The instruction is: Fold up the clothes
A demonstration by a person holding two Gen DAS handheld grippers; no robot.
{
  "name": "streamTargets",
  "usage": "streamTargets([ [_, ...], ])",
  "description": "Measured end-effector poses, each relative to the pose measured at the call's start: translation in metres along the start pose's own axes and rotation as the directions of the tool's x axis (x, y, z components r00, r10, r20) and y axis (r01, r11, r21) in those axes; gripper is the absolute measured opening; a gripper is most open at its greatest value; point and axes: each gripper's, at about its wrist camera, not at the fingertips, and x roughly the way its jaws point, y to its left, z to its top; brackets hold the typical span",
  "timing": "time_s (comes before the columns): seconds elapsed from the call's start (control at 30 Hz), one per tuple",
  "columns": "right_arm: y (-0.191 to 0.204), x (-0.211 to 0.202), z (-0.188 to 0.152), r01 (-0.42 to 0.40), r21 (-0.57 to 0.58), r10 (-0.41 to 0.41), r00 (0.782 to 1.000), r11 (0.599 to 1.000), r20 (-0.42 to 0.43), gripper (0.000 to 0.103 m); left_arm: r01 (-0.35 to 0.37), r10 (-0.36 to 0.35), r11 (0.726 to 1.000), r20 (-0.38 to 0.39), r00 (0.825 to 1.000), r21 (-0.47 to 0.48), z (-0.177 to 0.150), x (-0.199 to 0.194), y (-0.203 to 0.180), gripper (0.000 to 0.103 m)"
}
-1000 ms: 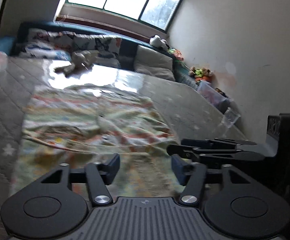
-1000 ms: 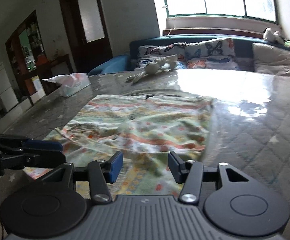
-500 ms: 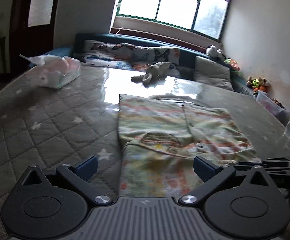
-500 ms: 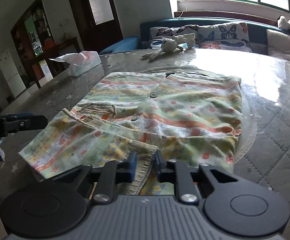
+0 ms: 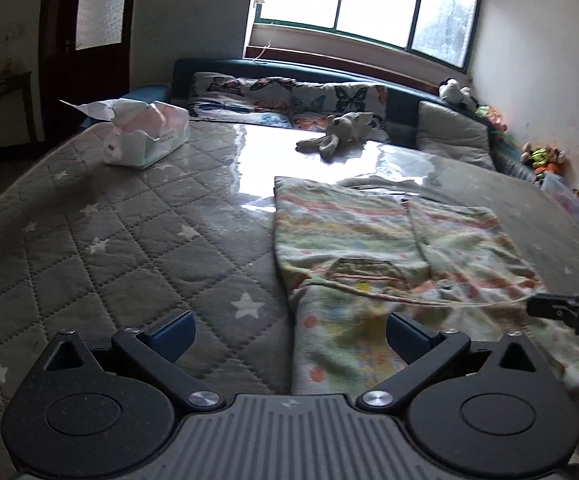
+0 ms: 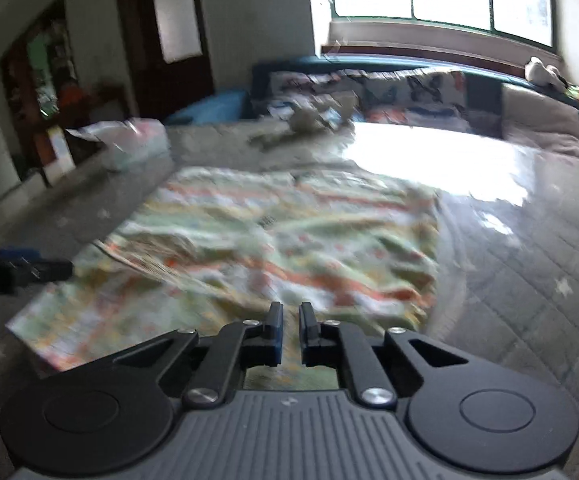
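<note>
- Left gripper (image 5: 290, 334), black with blue pads, is spread wide and holds nothing, low over the near edge of one pastel striped, printed garment (image 5: 373, 240).
- Right gripper (image 6: 289, 330) is pressed together on the garment's near hem.
- The garment lies flat on the grey star-quilted mattress (image 5: 109, 248).
- Farther off, one soft tissue pack (image 5: 145, 138) shows a tissue sticking out; its print is unreadable.
- One grey plush rabbit (image 5: 339, 132) lies beyond.

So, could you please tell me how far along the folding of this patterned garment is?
Early on. Done: the patterned garment lies spread on the quilted mattress, one sleeve already folded across its front. In hand: the right tool is shut at the near hem; the left tool is open. Left: the remaining folds.
</note>
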Motion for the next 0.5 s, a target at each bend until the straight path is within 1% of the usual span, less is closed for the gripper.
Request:
streamTargets([
  [0.03,-0.002,0.000,0.000,0.004,0.007,-0.004,1.000,1.000,-0.001,0.008,-0.007,0.007,1.000,-0.009,1.000,0.004,0.001,0.003,0.001,0.103],
  [0.1,-0.003,-0.004,0.000,-0.019,0.001,0.019,1.000,1.000,0.012,0.011,-0.016,0.016,1.000,-0.019,1.000,0.019,0.002,0.007,0.000,0.103],
  [0.13,-0.002,-0.005,0.001,-0.038,-0.004,0.039,0.999,0.999,0.016,0.019,-0.021,0.021,0.999,-0.022,1.000,0.026,0.003,0.009,0.000,0.103],
  [0.17,0.000,-0.005,0.002,-0.054,-0.008,0.054,0.998,0.999,0.016,0.024,-0.025,0.025,0.999,-0.025,0.999,0.031,0.004,0.012,0.000,0.103],
  [0.2,0.003,-0.004,0.002,-0.062,-0.017,0.062,0.998,0.998,0.014,0.027,-0.027,0.028,0.999,-0.028,0.999,0.033,0.004,0.014,-0.001,0.103],
  [0.27,0.008,0.001,0.001,-0.061,-0.030,0.061,0.998,0.998,0.000,0.027,-0.030,0.032,0.999,-0.035,0.999,0.039,0.006,0.017,-0.003,0.103],
  [0.43,0.007,0.016,-0.001,-0.057,0.008,0.057,0.998,0.998,-0.035,0.026,-0.030,0.033,0.998,-0.043,0.999,0.059,0.009,0.023,-0.008,0.103],
  [0.47,0.007,0.016,-0.001,-0.063,0.010,0.063,0.997,0.998,-0.035,0.024,-0.031,0.033,0.997,-0.043,0.999,0.065,0.010,0.024,-0.009,0.103],
  [0.5,0.006,0.016,-0.001,-0.069,0.012,0.070,0.997,0.998,-0.034,0.014,-0.032,0.035,0.997,-0.042,0.998,0.072,0.011,0.025,-0.010,0.103],
])
